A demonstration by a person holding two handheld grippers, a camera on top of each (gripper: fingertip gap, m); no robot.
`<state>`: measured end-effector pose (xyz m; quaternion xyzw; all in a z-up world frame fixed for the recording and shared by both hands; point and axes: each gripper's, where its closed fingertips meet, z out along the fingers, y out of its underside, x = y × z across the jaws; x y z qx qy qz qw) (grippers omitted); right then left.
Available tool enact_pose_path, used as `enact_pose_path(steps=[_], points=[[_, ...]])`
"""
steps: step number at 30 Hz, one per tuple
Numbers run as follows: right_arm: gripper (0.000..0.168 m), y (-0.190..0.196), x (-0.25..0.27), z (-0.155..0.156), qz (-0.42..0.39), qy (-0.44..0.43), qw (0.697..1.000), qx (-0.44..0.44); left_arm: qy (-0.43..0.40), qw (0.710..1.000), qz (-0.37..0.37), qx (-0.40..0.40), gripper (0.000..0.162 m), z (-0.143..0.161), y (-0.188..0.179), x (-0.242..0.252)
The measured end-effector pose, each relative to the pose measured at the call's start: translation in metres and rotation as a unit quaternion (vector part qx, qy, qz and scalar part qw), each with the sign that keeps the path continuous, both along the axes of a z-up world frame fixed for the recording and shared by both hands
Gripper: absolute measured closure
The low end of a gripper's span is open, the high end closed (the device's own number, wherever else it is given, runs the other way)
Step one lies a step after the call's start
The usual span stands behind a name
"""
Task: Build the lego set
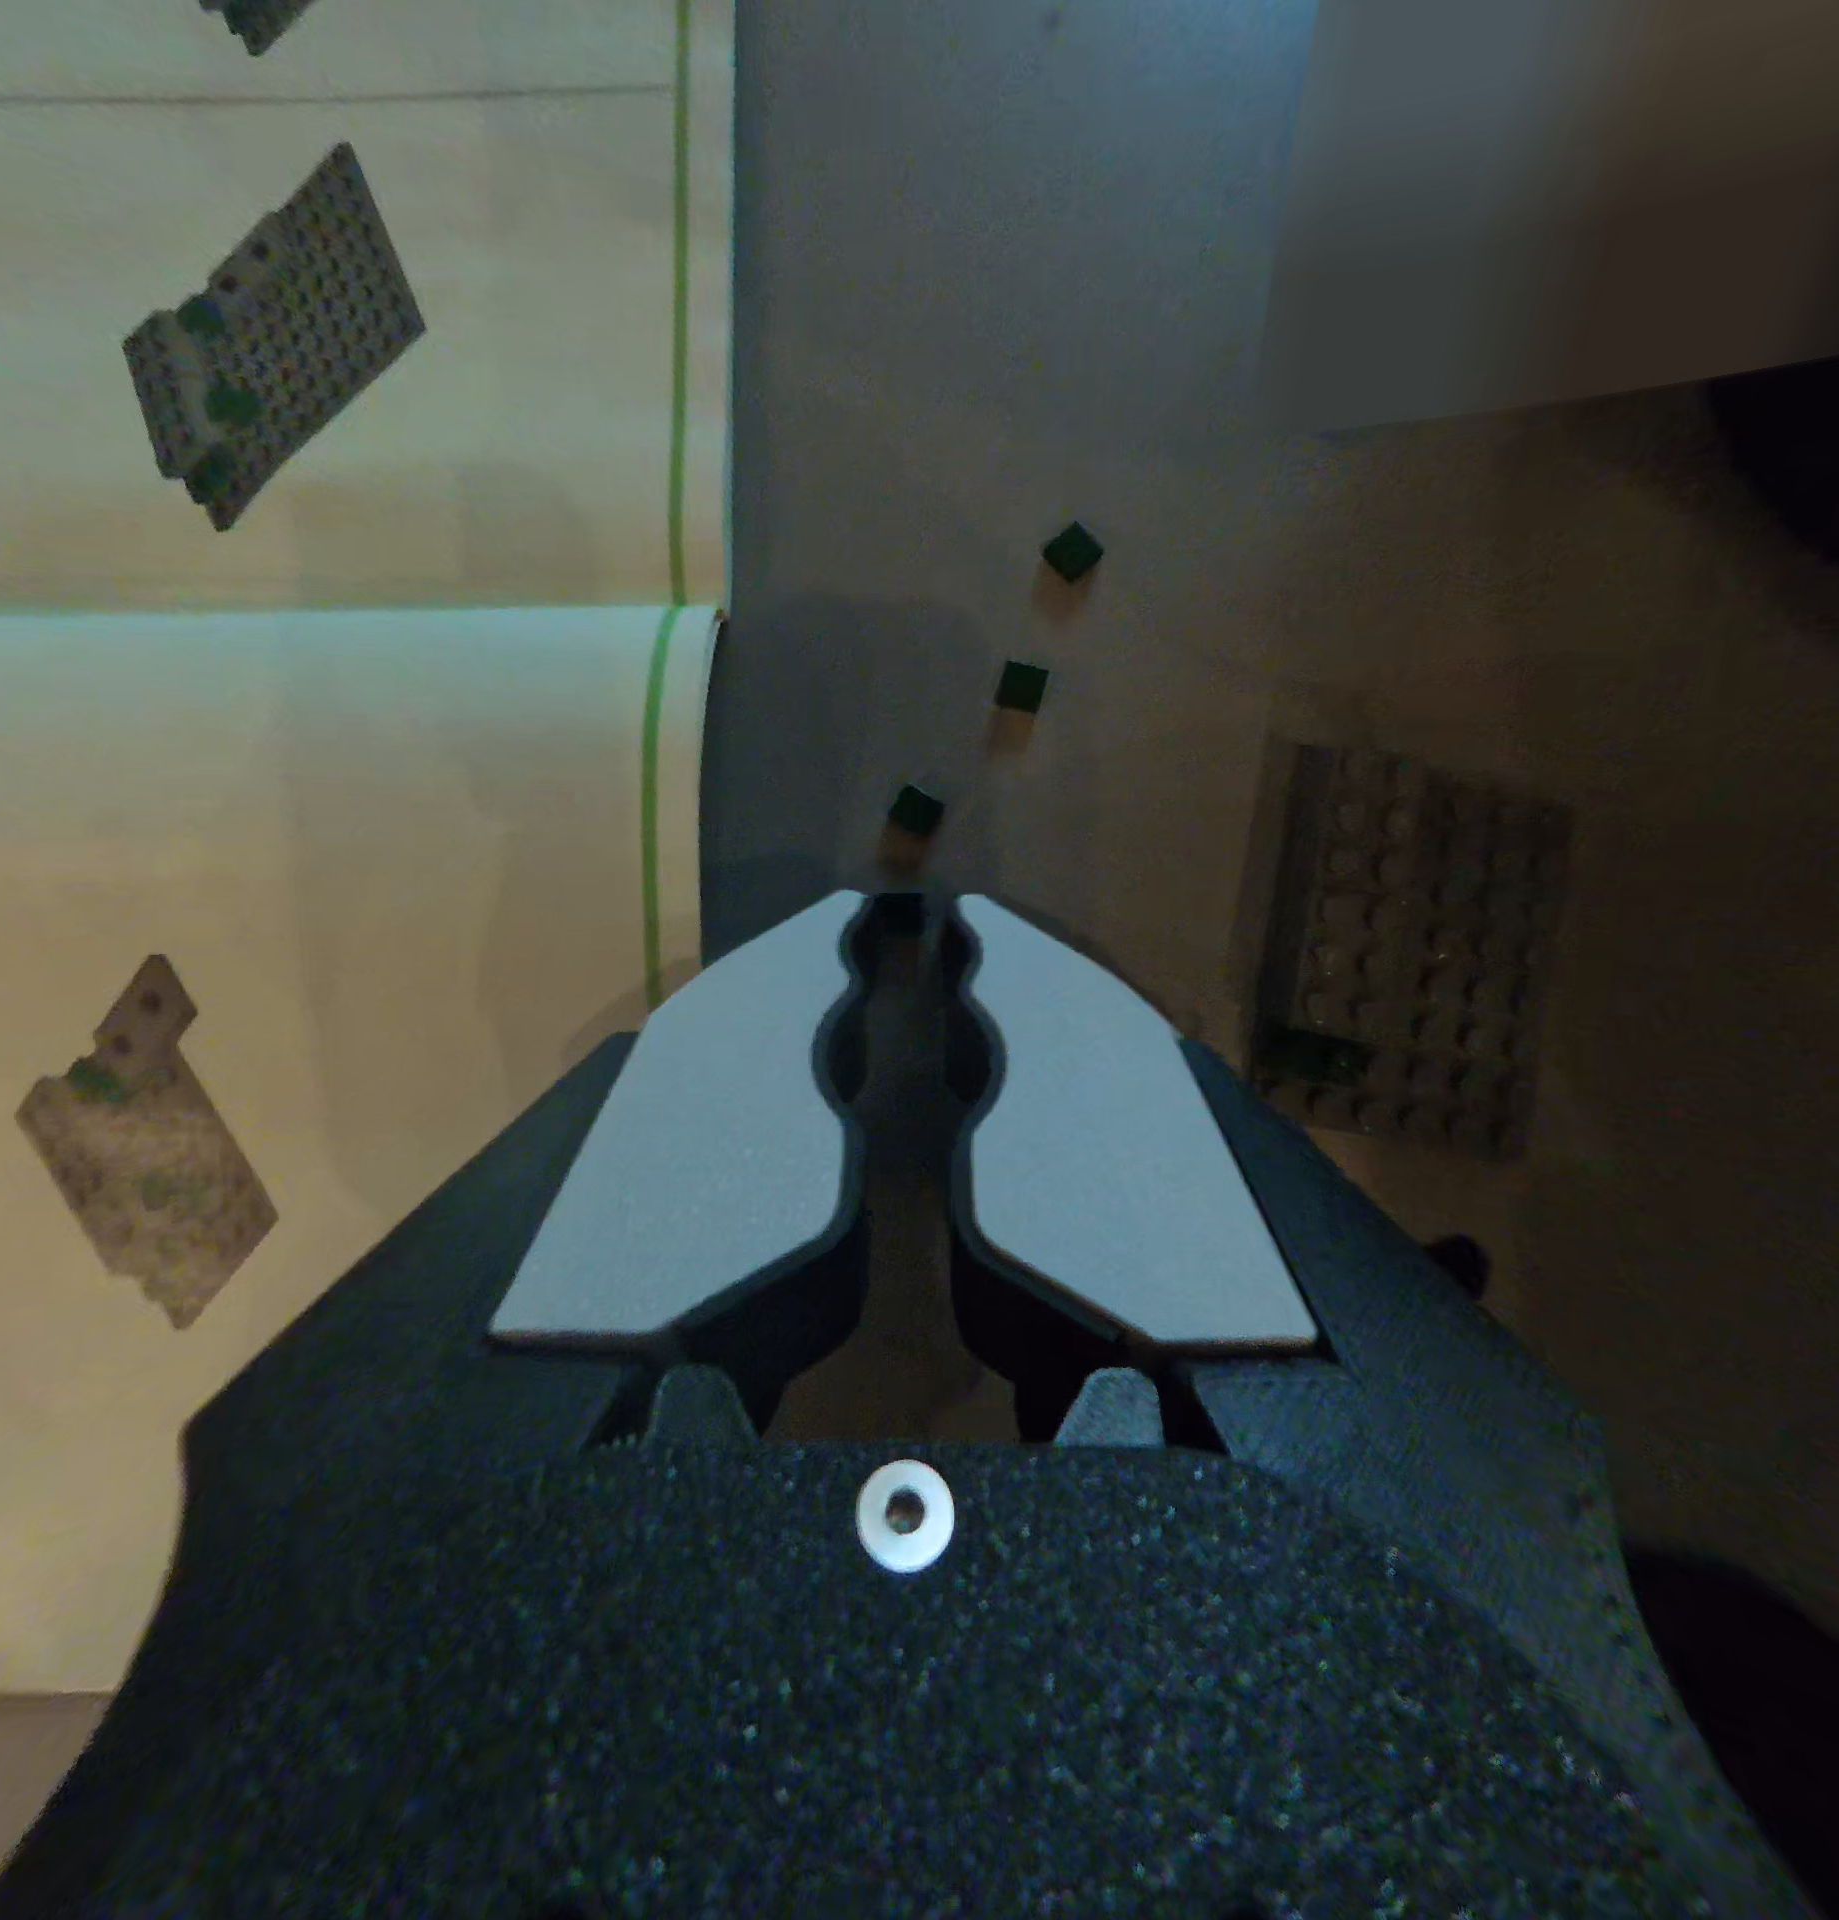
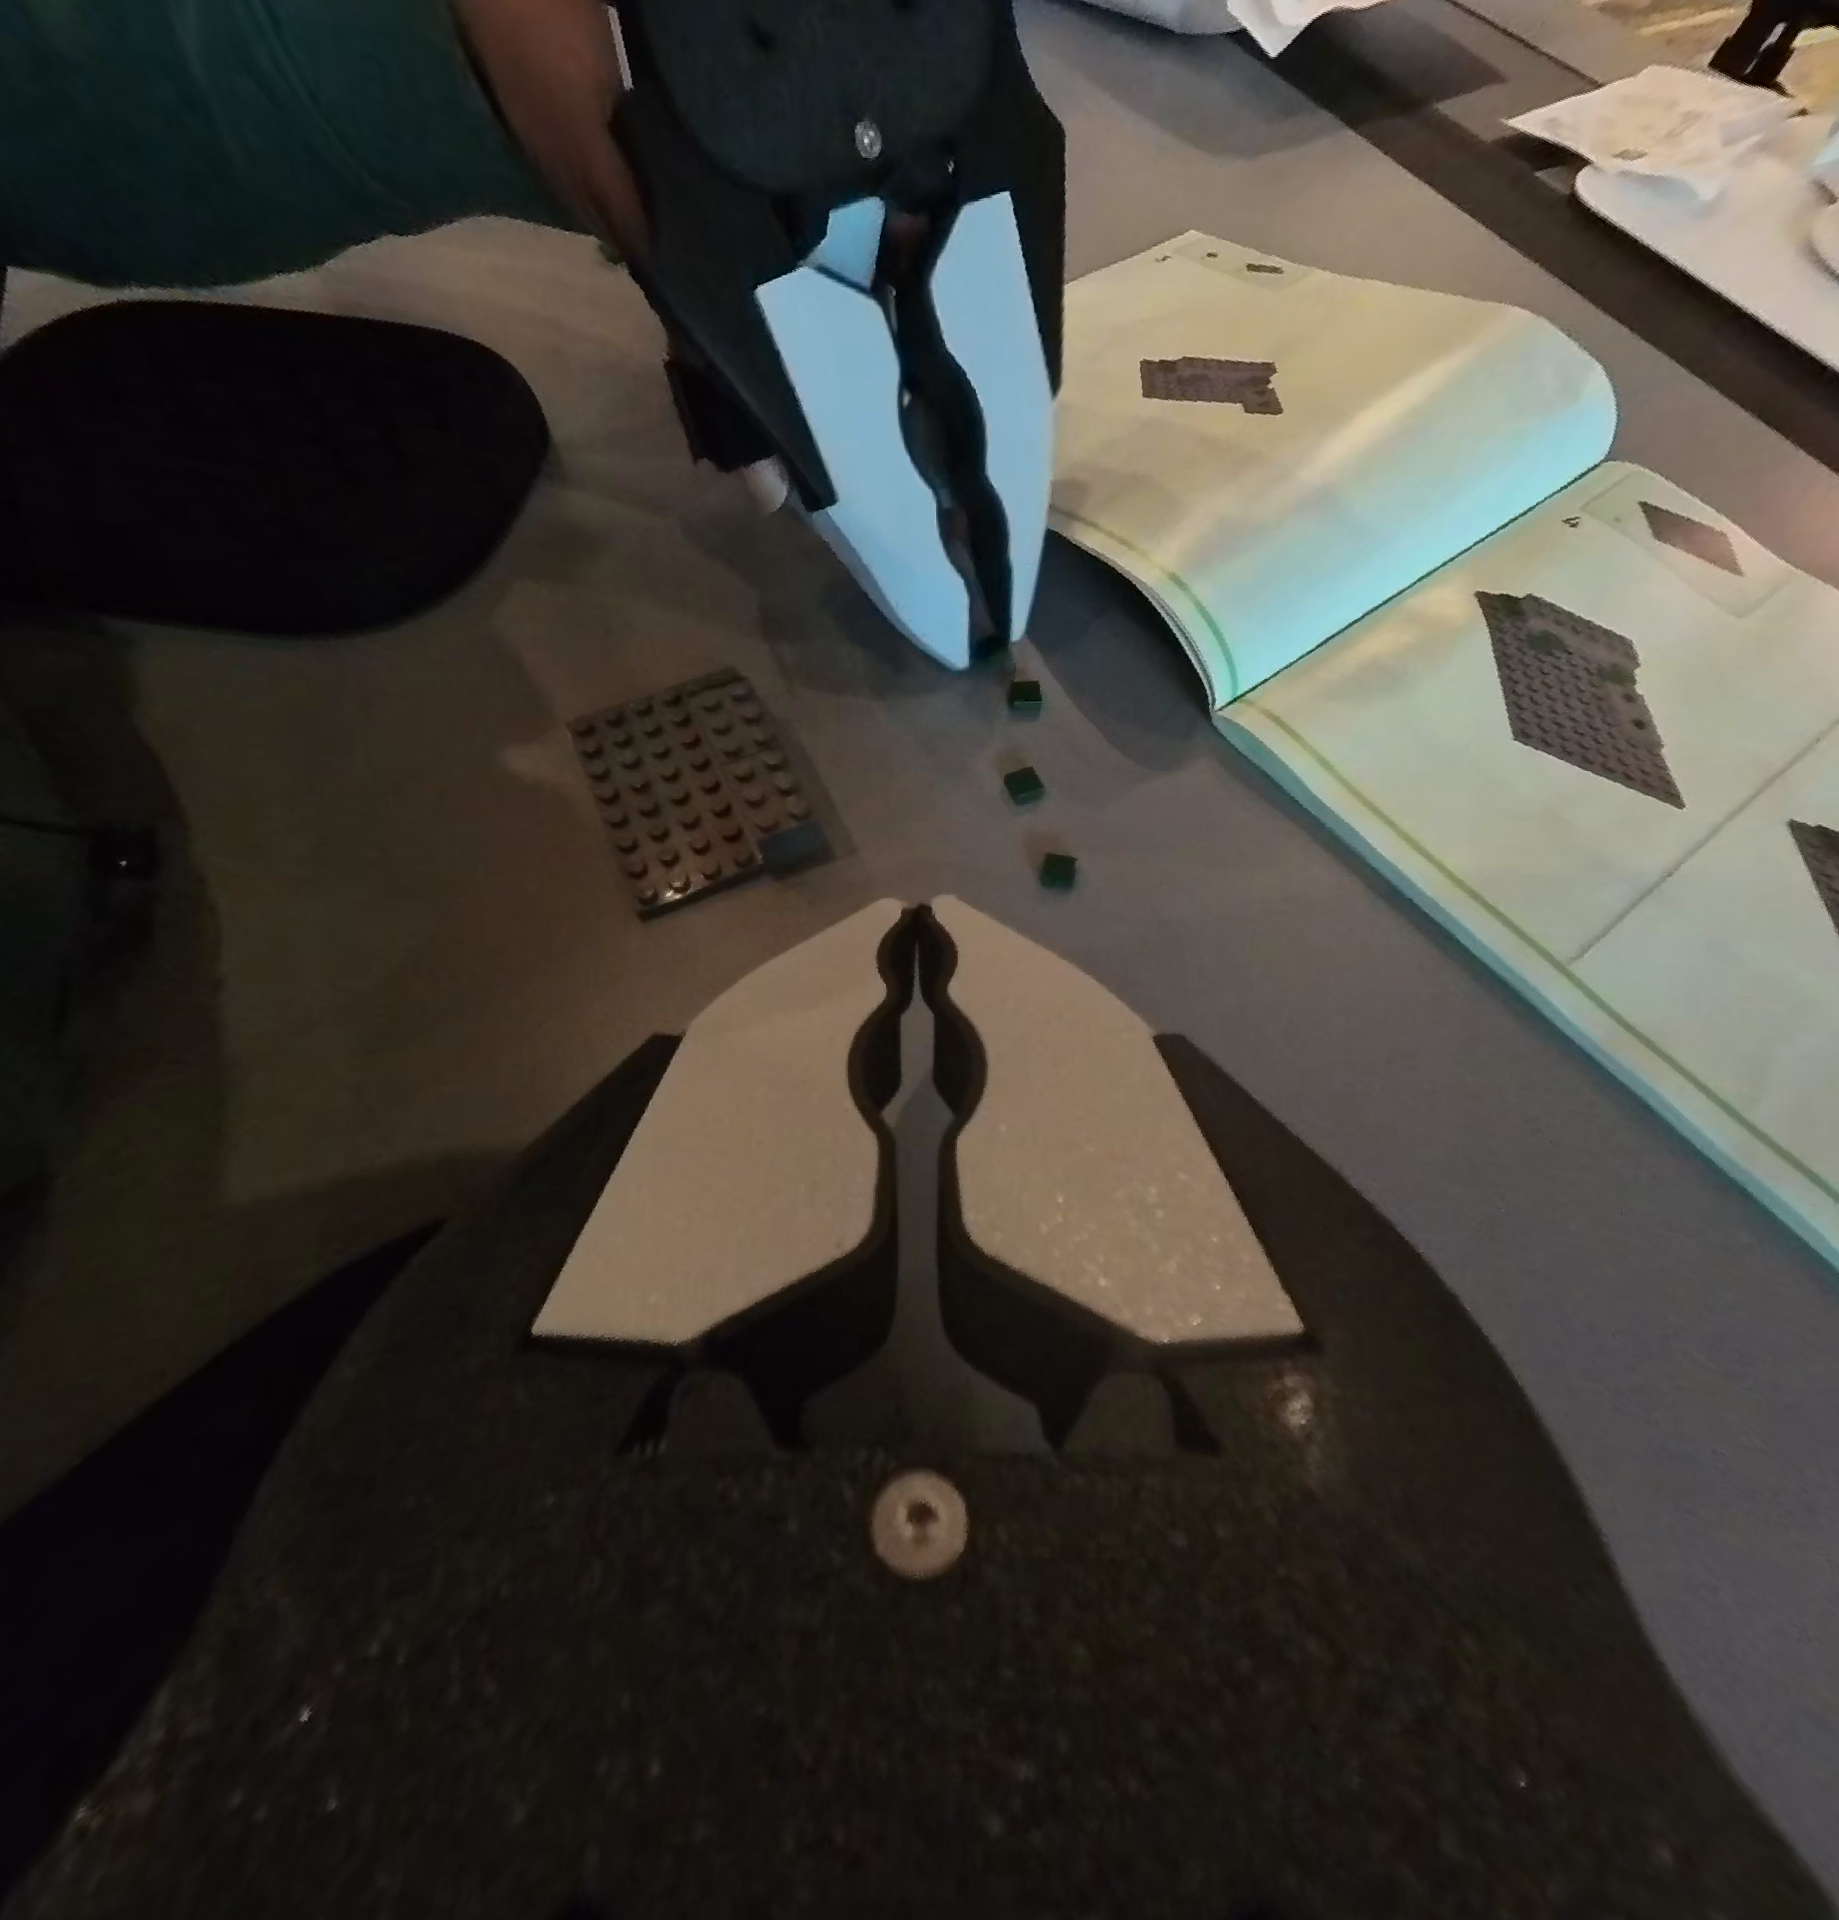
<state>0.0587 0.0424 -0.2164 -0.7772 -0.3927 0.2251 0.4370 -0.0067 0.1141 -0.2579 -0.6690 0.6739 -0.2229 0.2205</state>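
Note:
My left gripper [image 1: 904, 902] has its tips down at the grey table, closed on a small dark green brick [image 1: 902, 912]; it also shows in the right wrist view [image 2: 988, 639]. Three more small green bricks lie in a row beyond it: the nearest [image 1: 915, 810], the middle [image 1: 1022, 688] and the farthest [image 1: 1072, 548]. A dark grey studded baseplate [image 2: 686, 779] lies flat beside the row, with a small tile [image 2: 795, 850] on one corner. My right gripper [image 2: 920, 914] is shut and empty, held above the table between the baseplate and the brick row.
An open instruction booklet [image 2: 1414, 540] lies on the side of the brick row away from the baseplate. A black oval object [image 2: 219, 468] lies beyond the baseplate. A person's sleeve [image 2: 219, 125] is behind the left gripper. White dishes and papers [image 2: 1725, 197] are at the far edge. Across from one pair of fingers to the other is roughly 11 cm. About 6 cm separates my right fingertips from the small tile [image 2: 795, 850].

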Motion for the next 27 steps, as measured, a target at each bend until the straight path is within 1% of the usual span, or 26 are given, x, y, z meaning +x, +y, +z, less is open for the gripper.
enact_pose_path(steps=[1,3,8,12,16,18,23,24,26,27], points=[[0.168,0.0,0.0,0.0,0.0,-0.001,1.0,-0.001,-0.001,1.0,-0.002,-0.001,0.145,0.0,-0.001,0.0],[0.168,0.001,0.0,-0.001,0.0,-0.004,1.0,-0.002,-0.007,1.0,-0.007,0.002,0.142,0.001,-0.002,0.0],[0.168,0.009,0.002,-0.006,-0.012,-0.025,1.0,-0.014,-0.032,0.999,0.0,0.007,0.14,0.011,-0.006,-0.006],[0.159,0.025,0.001,-0.017,-0.011,-0.071,0.997,-0.03,-0.052,0.999,-0.002,0.007,0.142,0.014,-0.006,-0.01],[0.157,0.036,-0.014,-0.021,0.023,-0.097,0.995,-0.027,-0.041,0.999,-0.011,-0.01,0.14,0.007,-0.008,-0.013],[0.156,0.042,-0.023,-0.021,0.046,-0.108,0.993,-0.019,-0.042,0.999,-0.022,-0.014,0.136,0.006,-0.011,-0.014],[0.158,0.056,-0.061,-0.02,0.115,-0.122,0.986,-0.003,-0.035,0.999,-0.037,-0.017,0.131,0.001,-0.012,-0.014],[0.156,0.058,-0.068,-0.022,0.128,-0.127,0.984,0.001,-0.033,0.999,-0.038,-0.015,0.13,0.001,-0.012,-0.014],[0.158,0.061,-0.079,-0.026,0.146,-0.133,0.98,0.004,-0.036,0.998,-0.039,-0.019,0.129,0.001,-0.013,-0.014],[0.163,0.063,-0.083,-0.029,0.151,-0.136,0.979,0.002,-0.036,0.998,-0.04,-0.019,0.129,0.001,-0.013,-0.014]])
